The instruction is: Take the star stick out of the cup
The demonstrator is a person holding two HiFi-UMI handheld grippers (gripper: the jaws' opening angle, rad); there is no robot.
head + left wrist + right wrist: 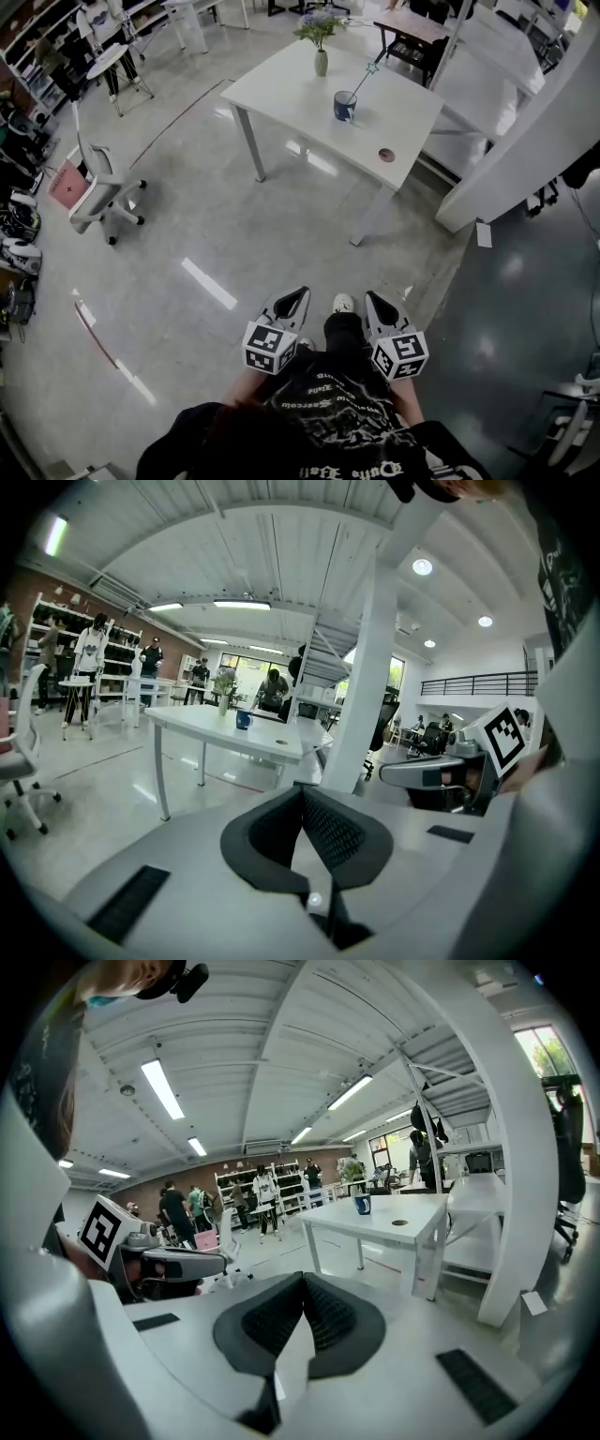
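Close to the person's body, the left tool (pixel 298 293) and right tool (pixel 371 296) were both pressed together, empty. Well ahead of them on the tabletop (pixel 281 82), the star stick (pixel 364 79) leaned in the cup (pixel 344 107). It looked light, thin and probably stiff, best pinched mid-shaft above the rim.

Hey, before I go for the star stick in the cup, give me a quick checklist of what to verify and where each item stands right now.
1. The star stick sits in the cup: ok, it leans out of the blue cup on the white table.
2. Claws free: ok, the left claw and right claw hold nothing.
3. A claw opened for the grab: not ok, both are shut.
4. Cup within reach: not ok, the table stands well ahead across the floor.
5. Room beside the cup: ok, the vase stands apart from it.
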